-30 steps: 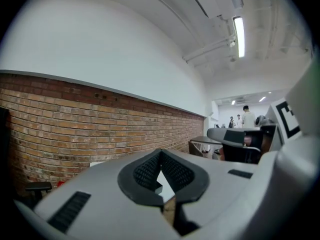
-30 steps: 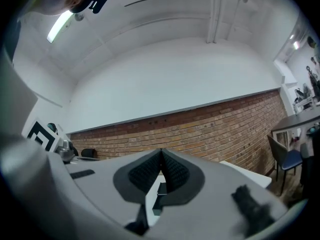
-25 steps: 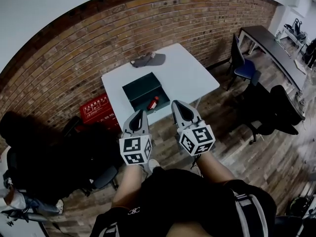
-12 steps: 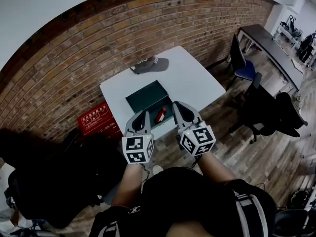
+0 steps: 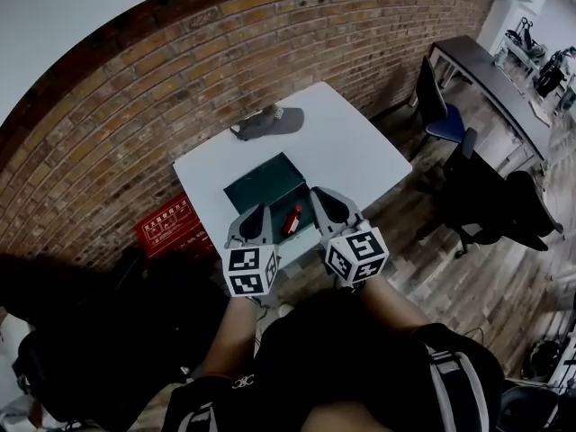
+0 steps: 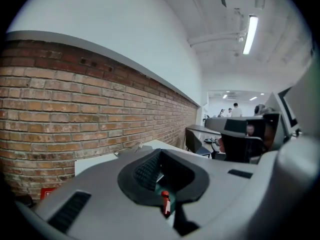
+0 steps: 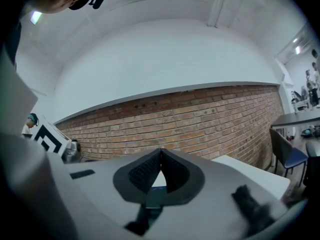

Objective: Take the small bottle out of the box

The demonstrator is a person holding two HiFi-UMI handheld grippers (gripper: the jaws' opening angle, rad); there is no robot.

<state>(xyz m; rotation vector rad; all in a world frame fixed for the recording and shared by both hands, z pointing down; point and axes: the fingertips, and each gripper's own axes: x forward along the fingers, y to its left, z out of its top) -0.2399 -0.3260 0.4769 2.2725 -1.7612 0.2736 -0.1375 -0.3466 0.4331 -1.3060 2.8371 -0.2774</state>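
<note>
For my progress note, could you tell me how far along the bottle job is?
Nothing is done: the small red bottle lies inside the open dark green box. The left gripper and right gripper hover shut and empty before it. Gripping and lifting remain.

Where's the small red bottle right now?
In the head view, the small red bottle lies inside the dark green box, by its near right corner, on the white table.
</note>
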